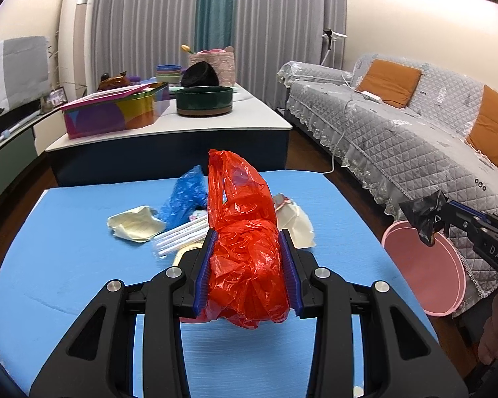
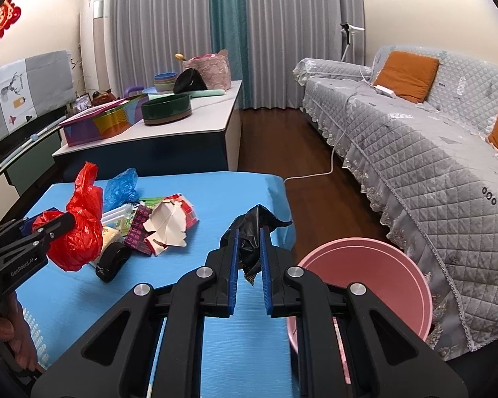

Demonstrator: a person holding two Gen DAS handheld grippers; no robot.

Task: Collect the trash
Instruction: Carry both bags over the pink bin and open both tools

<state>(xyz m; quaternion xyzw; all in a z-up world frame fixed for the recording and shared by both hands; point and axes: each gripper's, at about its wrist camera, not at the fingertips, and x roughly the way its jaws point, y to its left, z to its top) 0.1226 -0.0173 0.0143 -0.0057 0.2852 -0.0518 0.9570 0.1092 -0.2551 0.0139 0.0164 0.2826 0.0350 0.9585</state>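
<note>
Black linkage arms fill the foreground of both wrist views, cutting off the near edge of the blue worktop [image 1: 66, 248]. Left hand-held gripper [image 1: 247, 265] is clamped on a crumpled red plastic bag [image 1: 245, 232], which hides the litter behind it. Right hand-held gripper [image 2: 249, 262] pinches a black plastic scrap [image 2: 252, 232] (its lower end hidden between the pads) above the worktop's edge, just beside a pink bin [image 2: 375, 285] on the floor, partly covered by that gripper's arm. Remaining litter, a blue bag [image 2: 121, 189], torn cartons [image 2: 169, 222] and straws [image 1: 182, 235], lies heaped on the worktop, partly overlapping.
</note>
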